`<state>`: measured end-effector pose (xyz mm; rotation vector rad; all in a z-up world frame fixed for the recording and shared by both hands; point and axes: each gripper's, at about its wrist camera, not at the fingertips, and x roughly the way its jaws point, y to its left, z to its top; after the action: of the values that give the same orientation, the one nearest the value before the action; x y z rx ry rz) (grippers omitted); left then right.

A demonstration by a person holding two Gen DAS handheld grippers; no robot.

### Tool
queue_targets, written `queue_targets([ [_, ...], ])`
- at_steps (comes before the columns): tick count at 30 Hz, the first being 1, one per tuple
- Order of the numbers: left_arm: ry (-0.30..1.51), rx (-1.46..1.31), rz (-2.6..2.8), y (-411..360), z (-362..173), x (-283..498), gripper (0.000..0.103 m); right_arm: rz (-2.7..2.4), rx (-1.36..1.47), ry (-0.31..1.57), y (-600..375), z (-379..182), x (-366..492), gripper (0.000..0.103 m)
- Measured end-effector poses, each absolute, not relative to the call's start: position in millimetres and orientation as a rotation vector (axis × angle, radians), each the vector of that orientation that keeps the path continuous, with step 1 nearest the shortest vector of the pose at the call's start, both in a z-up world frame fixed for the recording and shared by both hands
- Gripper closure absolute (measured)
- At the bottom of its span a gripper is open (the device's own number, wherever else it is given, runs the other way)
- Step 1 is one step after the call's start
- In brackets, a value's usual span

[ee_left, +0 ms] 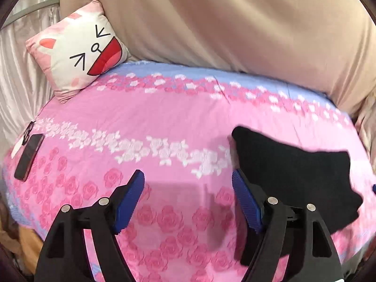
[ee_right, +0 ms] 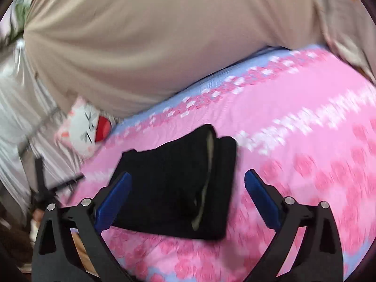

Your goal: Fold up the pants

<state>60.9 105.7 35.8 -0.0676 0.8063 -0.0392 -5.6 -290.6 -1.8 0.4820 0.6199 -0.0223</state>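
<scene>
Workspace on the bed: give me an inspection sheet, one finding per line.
Surface: pink rose-print bedsheet with a blue band along the far edge.
Job's things: black pants lying folded into a compact stack on the sheet.
Clutter: cat-face pillow at the far corner; phone near the sheet's edge.
Grippers: left gripper and right gripper both have open jaws, holding nothing.
Cables: nothing seen.
Surroundings: beige curtain behind the bed.

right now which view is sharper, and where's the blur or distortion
Left wrist view: mostly sharp, cat pillow crisp, fisheye bends the pink bedspread, black pants slightly smeared. Right wrist view: motion blur throughout, pants and rose print streaked.
</scene>
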Motion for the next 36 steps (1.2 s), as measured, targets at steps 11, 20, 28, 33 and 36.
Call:
queue_targets([
  [11, 0.895, -0.056, -0.091, 103, 5, 59, 0.029, 0.102, 0.387, 0.753, -214, -16, 85, 0.074],
  [20, 0.879, -0.098, -0.013, 131, 12, 67, 0.029, 0.303, 0.238, 0.612, -118, 57, 121, 0.099],
  [28, 0.924, -0.125, -0.065, 110, -7, 80, 0.022, -0.082, 0.186, 0.703, -214, 17, 66, 0.052],
  [33, 0.970, -0.149, -0.114, 97, -18, 90, 0.022, 0.048, -0.163, 0.672, -122, 11, 41, 0.009],
  [36, 0.978, -0.179, -0.123, 101, -18, 89, 0.022, 0.141, -0.310, 0.683, -68, -9, 33, 0.009],
])
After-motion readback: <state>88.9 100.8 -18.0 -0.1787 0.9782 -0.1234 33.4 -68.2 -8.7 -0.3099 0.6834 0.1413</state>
